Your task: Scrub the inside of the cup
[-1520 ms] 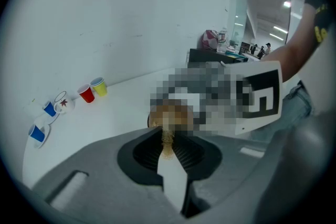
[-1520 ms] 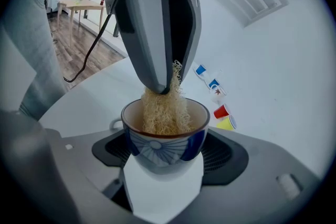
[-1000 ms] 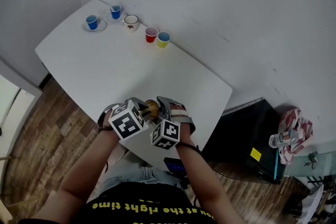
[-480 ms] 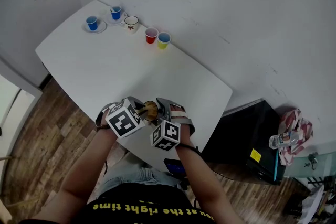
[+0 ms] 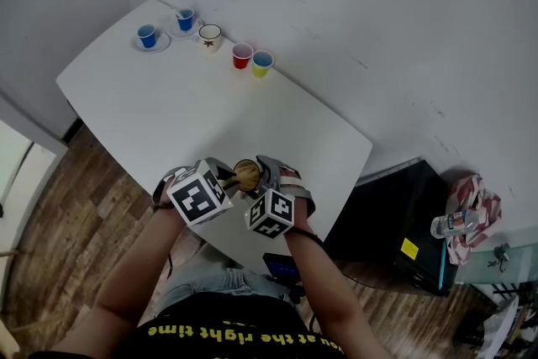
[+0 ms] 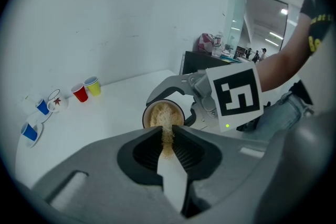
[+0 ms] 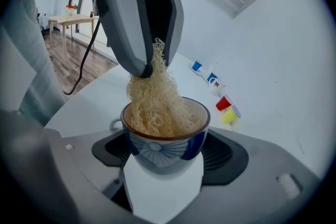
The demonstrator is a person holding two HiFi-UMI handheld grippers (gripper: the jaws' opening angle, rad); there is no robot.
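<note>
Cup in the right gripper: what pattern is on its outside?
The cup is blue and white with radiating lines; clearest in the right gripper view.

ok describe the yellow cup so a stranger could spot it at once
On the white table, a row of small cups stands along the far edge. The yellow cup ends that row at the head view's right, beside the red cup; it alone is yellow.
</note>
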